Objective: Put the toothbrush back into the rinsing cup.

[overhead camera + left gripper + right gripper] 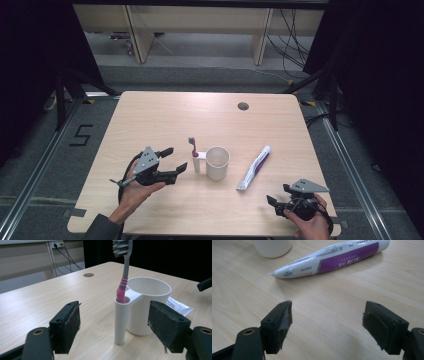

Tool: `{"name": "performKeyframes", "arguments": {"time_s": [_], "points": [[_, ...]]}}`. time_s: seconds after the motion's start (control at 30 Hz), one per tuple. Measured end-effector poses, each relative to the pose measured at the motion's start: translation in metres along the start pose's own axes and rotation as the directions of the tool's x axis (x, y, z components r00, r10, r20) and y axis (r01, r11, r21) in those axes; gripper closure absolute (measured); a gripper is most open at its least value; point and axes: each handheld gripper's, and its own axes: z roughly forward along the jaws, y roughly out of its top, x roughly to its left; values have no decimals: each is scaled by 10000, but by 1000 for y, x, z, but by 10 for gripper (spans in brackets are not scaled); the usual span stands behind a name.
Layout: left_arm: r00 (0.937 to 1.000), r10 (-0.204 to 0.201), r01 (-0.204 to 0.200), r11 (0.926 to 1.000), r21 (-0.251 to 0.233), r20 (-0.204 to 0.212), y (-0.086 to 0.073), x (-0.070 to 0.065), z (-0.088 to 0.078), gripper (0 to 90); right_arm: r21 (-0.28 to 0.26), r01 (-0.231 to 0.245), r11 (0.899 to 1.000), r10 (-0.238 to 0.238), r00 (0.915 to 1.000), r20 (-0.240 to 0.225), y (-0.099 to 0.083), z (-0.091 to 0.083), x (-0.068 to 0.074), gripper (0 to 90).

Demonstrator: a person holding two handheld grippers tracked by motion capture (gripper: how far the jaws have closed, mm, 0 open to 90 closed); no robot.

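A white cup (217, 162) stands mid-table with a narrow holder tube (121, 320) joined to its side. A pink-and-grey toothbrush (124, 277) stands upright in that tube, bristles on top. My left gripper (177, 158) is open just left of the cup; in the left gripper view its pads (68, 326) flank the tube without touching it. A white-and-purple toothpaste tube (255, 167) lies flat to the right of the cup. My right gripper (277, 195) is open near the front right edge, its jaws (327, 312) empty and short of the toothpaste tube (332, 258).
The wooden table (165, 120) has a round cable hole (243, 106) near its far edge. Bare tabletop lies behind and in front of the cup. Desks and cables stand on the floor beyond the table.
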Motion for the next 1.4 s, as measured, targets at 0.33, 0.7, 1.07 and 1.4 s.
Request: {"name": "performKeyframes", "arguments": {"time_s": [0.33, 0.7, 1.07, 1.4], "points": [[10000, -30, 32, 9987, 502, -41, -9, 1, -19, 233, -6, 0, 10000, 0, 10000, -42, 0, 0, 0, 242], [9995, 153, -176, 9960, 873, 267, -18, -8, -30, 222, 1, -21, 10000, 21, 10000, -69, 0, 0, -1, 242], [9987, 322, -377, 9880, 1498, 388, -29, -15, -40, 201, 9, 6, 10000, -6, 10000, -72, 0, 0, -1, 242], [9989, 286, -345, 9856, 1653, 380, -32, -20, -47, 196, -28, 61, 10000, -62, 9999, -158, -1, 0, -2, 242]]}}
